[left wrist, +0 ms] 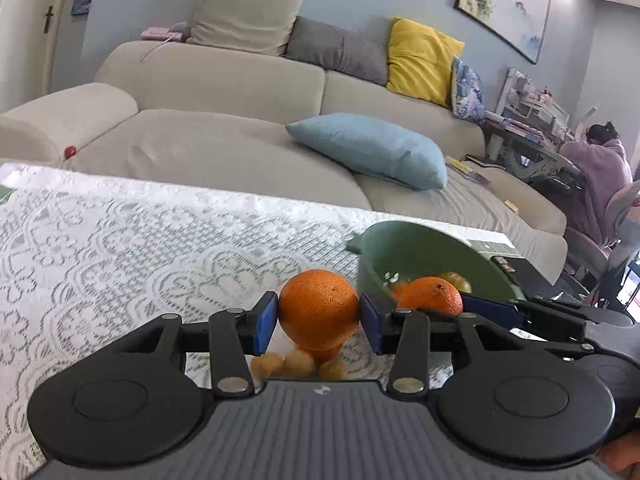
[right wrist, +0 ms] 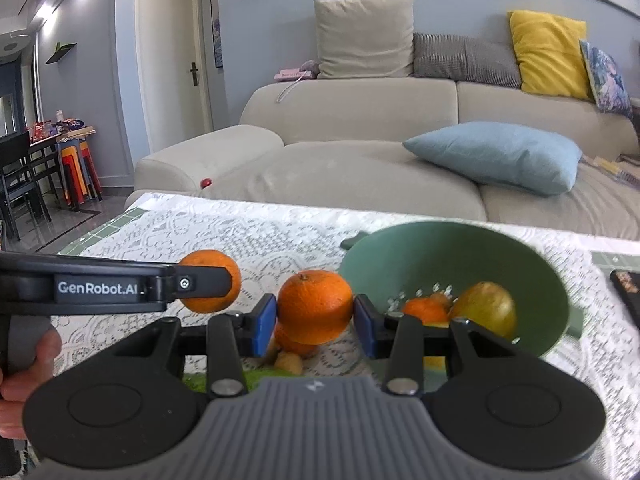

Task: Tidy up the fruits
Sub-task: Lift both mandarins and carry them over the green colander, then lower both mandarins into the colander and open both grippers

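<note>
In the left wrist view my left gripper [left wrist: 319, 321] is shut on an orange [left wrist: 318, 298], held above the lace-covered table [left wrist: 120, 248]. Under it lie several small brown fruits [left wrist: 298, 363]. In the right wrist view my right gripper [right wrist: 314, 325] is shut on a second orange [right wrist: 314, 298]. Beneath that one are another orange [right wrist: 296, 345] and a small brown fruit [right wrist: 291, 362]. Right of both grippers, a green colander bowl [right wrist: 400, 256] holds a small orange [right wrist: 425, 310] and a yellow-green fruit [right wrist: 486, 307]. The left gripper's finger [right wrist: 200, 282] crosses its orange [right wrist: 214, 300] at the left.
A beige sofa [left wrist: 224, 80] with a blue cushion [left wrist: 372, 148] runs just past the table's far edge. A dark flat object [right wrist: 626, 284] lies at the table's right edge. A hand [right wrist: 24, 380] grips the left tool. A person [left wrist: 600, 164] sits far right.
</note>
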`<state>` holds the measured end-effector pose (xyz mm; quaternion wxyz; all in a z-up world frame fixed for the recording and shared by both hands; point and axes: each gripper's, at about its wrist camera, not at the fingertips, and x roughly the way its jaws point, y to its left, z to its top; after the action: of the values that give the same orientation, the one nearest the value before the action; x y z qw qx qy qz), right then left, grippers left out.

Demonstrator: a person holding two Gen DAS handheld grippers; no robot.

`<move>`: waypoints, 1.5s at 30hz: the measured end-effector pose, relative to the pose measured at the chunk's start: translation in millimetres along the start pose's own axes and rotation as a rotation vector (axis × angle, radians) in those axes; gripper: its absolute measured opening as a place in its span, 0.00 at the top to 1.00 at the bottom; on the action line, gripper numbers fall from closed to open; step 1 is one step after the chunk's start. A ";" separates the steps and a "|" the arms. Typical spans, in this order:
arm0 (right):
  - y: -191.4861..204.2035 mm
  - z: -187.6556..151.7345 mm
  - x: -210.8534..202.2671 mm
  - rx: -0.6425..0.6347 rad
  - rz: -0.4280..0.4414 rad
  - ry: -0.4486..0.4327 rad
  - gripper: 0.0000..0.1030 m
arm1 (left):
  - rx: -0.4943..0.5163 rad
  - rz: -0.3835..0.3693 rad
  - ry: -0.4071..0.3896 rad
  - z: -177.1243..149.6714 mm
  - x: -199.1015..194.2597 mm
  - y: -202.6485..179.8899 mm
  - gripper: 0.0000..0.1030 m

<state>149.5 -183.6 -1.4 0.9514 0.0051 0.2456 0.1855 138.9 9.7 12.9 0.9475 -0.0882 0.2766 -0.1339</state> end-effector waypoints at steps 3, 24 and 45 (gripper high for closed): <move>-8.1 6.3 -0.4 -0.018 -0.023 -0.007 0.61 | 0.019 -0.009 -0.012 7.2 2.9 -12.5 0.51; -74.8 19.2 39.9 -0.078 -0.120 0.076 0.61 | 0.069 -0.079 0.073 27.5 75.0 -70.9 0.51; -84.1 16.7 59.2 -0.129 -0.142 0.086 0.61 | 0.068 -0.066 0.165 23.2 115.7 -68.4 0.51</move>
<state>234.8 -239.4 -22.8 0.9492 -0.0814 0.2734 0.1329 231.5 -88.0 -9.2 0.9190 -0.0537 0.3460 -0.1811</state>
